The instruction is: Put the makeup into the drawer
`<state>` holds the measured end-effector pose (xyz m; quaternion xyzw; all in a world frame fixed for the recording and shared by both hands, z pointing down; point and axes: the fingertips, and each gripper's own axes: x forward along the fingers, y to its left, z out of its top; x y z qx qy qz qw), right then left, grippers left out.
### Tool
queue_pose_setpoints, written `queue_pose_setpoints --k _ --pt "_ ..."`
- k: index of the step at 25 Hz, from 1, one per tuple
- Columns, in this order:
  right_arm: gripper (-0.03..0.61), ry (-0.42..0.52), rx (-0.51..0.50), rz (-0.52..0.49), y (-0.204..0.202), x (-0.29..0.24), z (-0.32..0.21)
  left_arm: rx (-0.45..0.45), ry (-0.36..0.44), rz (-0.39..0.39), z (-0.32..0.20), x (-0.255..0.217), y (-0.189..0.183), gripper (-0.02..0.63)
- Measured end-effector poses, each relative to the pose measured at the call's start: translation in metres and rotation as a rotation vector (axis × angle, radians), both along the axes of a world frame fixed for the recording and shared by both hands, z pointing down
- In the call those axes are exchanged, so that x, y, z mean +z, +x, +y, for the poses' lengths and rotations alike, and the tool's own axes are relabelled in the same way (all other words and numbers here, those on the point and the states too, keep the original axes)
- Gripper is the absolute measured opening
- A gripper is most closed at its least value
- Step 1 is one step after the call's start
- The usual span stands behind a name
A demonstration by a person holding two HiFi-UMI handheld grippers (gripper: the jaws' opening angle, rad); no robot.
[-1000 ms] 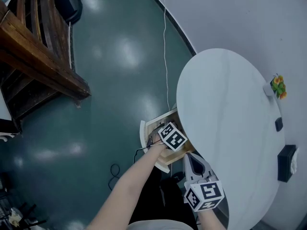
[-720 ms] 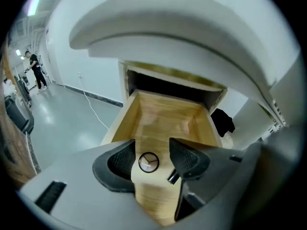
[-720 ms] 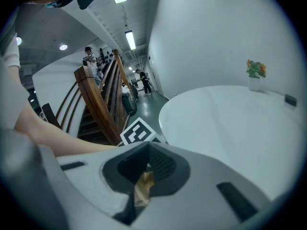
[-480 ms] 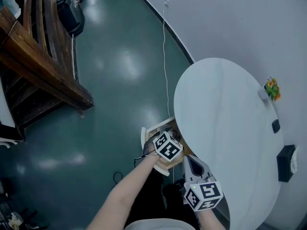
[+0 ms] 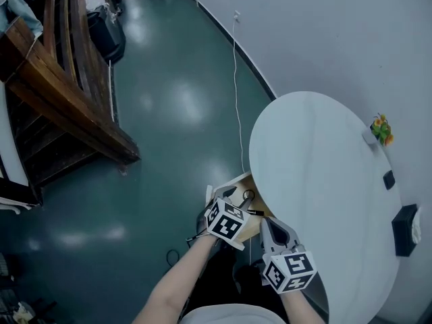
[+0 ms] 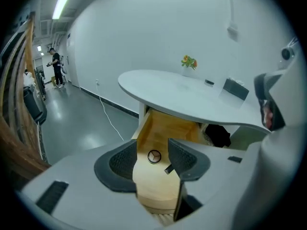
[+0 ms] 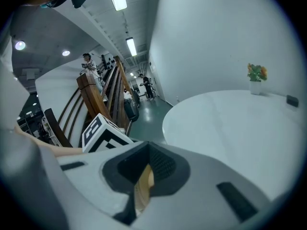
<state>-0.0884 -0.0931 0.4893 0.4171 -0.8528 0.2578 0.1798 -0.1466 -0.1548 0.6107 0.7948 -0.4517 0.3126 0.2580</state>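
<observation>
A wooden drawer (image 5: 237,183) stands pulled out from under the white oval table (image 5: 317,181). In it lie a small round makeup compact (image 6: 154,156) and a dark thin stick (image 6: 169,168). My left gripper (image 5: 225,196) hovers above the drawer's front end. In the left gripper view its jaws (image 6: 152,148) are closing, with a gap still between the pads and nothing in it. The drawer's floor shows through that gap. My right gripper (image 5: 273,225) is beside the drawer at the table's near edge. Its pads meet and hold nothing (image 7: 147,172).
On the table's far side stand a small flower pot (image 5: 379,128), a small black object (image 5: 389,179) and a black tissue box (image 5: 405,229). A white cable (image 5: 235,79) runs along the green floor. Dark wooden stairs (image 5: 67,100) fill the left. People stand far down the hall.
My left gripper has come up out of the drawer and drawn back toward my body. The right gripper has hardly moved. The head view has shifted slightly.
</observation>
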Motion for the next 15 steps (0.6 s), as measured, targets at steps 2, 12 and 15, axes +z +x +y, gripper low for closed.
queue_pose_setpoints --k 2,12,15 --pt "0.002 0.011 -0.003 -0.005 -0.002 -0.004 -0.002 -0.026 0.018 0.005 0.004 -0.009 -0.007 0.205" --pt "0.002 0.057 -0.001 -0.014 -0.007 -0.019 -0.006 -0.159 0.133 0.05 0.022 -0.068 -0.047 0.136" --pt "0.002 0.078 0.004 -0.017 -0.005 -0.025 -0.009 -0.188 0.18 0.058 0.026 -0.088 -0.055 0.117"
